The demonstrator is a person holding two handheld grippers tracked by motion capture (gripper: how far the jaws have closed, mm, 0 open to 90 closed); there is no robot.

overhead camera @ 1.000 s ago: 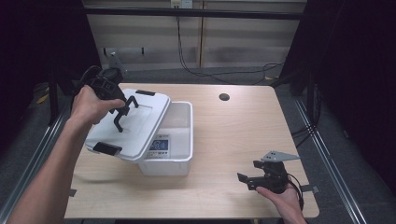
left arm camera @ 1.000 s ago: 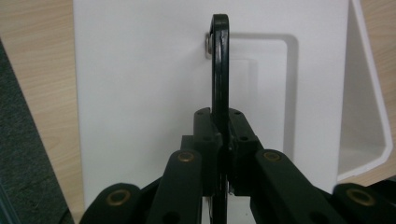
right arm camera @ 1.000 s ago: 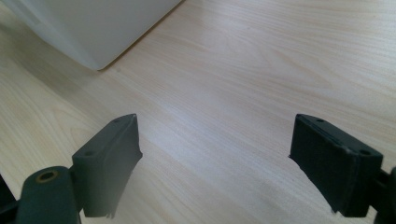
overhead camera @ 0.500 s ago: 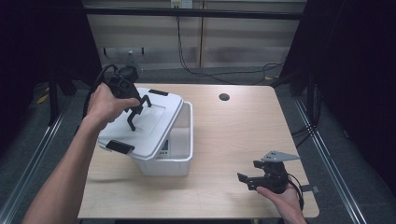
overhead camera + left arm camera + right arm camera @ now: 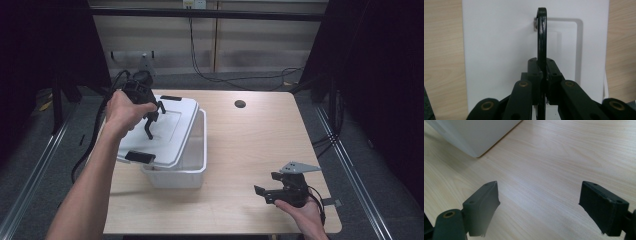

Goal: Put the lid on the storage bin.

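While clamped by its thin black handle point(image 5: 542, 37) in the left gripper point(image 5: 150, 117), hung tilted, that flat white plastic lid point(image 5: 162, 131), left-centre of frame, long axis skewed over the open white plastic bin point(image 5: 197, 165). Sat idle lower right, jaws apart, the right gripper point(image 5: 265, 192).

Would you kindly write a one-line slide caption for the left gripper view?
Left gripper clamped on the black handle of the white lid, above the wooden table.
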